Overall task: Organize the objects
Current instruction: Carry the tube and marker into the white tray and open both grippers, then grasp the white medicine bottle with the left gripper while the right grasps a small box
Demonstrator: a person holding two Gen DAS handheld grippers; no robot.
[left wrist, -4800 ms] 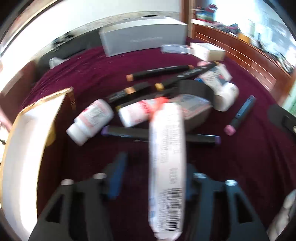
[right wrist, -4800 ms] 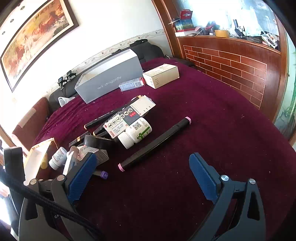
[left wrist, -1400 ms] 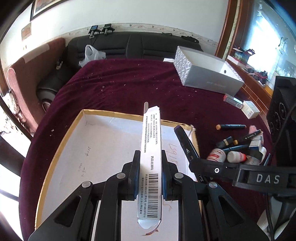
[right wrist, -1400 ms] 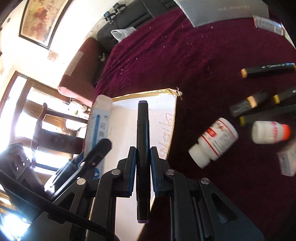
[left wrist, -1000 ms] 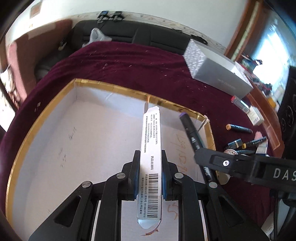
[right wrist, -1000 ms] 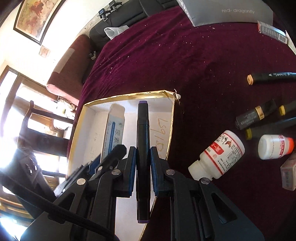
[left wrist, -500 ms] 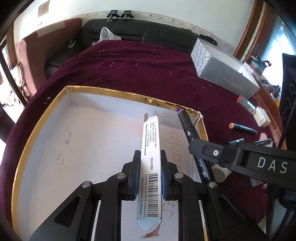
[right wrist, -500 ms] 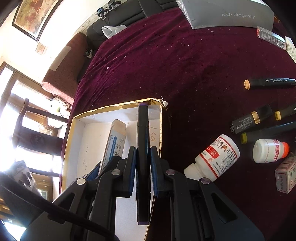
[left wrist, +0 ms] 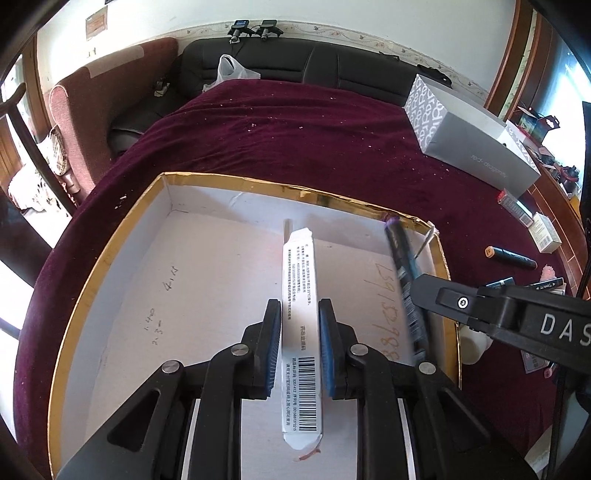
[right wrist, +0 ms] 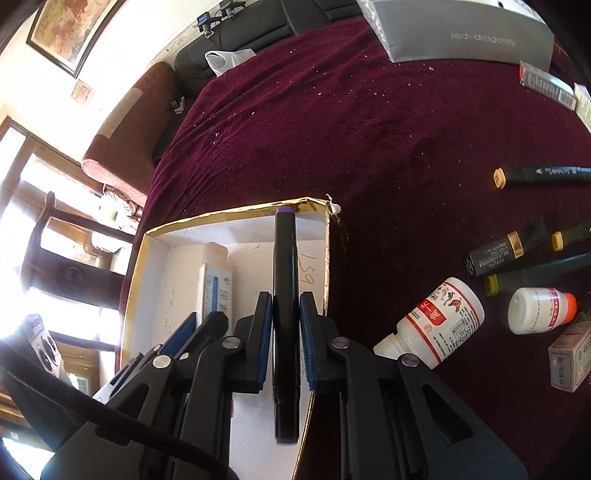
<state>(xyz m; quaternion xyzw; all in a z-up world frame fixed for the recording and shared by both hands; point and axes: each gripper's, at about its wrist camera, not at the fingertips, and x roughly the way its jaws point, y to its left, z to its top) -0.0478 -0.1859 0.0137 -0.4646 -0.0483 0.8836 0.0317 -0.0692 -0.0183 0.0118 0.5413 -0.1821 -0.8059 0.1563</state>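
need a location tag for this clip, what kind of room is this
Probably a home living room: a black leather sofa along the wall, a framed painting above it, and a table under a maroon velvet cloth.

Bright daylight floods from blown-out windows (right wrist: 55,236) at left (heavy fisheye bending, dark corners), marker (left wrist: 406,288) slightly motion-blurred.

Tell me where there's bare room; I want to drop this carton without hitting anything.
Free: the gold-rimmed box floor left of the carton, and the maroon cloth between box and grey carton. Crowded: beside the box's right wall, around the white bottle and markers.
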